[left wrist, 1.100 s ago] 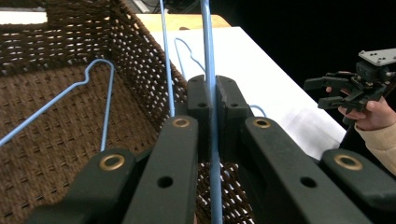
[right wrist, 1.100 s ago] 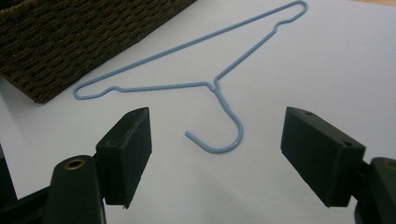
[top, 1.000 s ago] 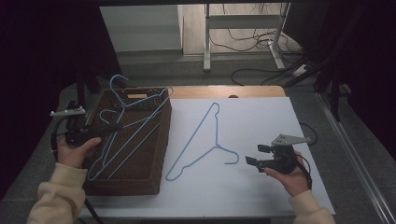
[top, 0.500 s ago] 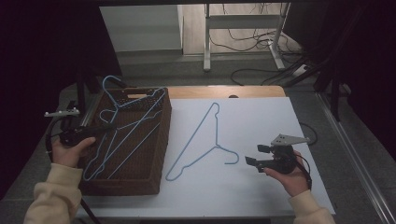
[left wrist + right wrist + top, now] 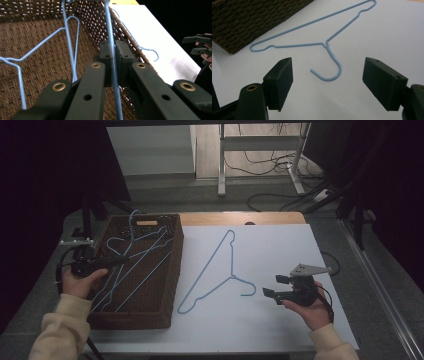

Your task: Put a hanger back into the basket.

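At left, the left gripper has jaws closed tight on a thin light-blue wire hanger inside the dark brown woven basket, w/ more blue hangers. Centre: another light-blue wire hanger lies flat on the white table sheet. Right gripper hovers near its hook, jaws wide open, empty. Behind: grey floor, cables.

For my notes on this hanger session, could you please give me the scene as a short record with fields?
left gripper: shut on a blue wire hanger inside the wicker basket
right gripper: open, empty, facing the hook of the hanger on the table
basket contents: several blue hangers
table: white top
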`<state>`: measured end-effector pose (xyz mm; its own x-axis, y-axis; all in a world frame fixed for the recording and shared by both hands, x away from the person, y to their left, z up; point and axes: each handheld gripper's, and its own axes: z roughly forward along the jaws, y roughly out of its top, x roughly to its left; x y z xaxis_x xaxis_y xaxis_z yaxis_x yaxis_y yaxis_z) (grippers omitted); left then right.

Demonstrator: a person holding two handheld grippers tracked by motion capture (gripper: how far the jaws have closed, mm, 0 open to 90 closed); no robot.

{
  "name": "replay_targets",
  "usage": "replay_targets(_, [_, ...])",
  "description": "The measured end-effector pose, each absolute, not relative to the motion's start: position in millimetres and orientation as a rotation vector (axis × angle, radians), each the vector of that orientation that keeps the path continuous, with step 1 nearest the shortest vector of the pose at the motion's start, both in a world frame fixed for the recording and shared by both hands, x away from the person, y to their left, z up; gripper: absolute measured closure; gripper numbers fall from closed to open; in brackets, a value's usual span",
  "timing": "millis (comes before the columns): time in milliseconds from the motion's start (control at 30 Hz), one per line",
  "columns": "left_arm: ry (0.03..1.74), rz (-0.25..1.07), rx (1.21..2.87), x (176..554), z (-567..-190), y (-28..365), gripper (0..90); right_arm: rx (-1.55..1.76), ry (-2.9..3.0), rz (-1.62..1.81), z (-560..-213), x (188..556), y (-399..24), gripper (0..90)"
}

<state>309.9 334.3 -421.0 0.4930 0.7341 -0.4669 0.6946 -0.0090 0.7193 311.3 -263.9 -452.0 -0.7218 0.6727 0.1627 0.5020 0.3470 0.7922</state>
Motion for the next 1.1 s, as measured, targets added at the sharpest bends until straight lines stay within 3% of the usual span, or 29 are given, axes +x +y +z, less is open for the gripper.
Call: replay_targets(1100, [1.114,-0.014,1.817,322.2,-422.7,317.8,85.1,1.058,2.417,1.299,-452.6,311.9,-262.6,24.4])
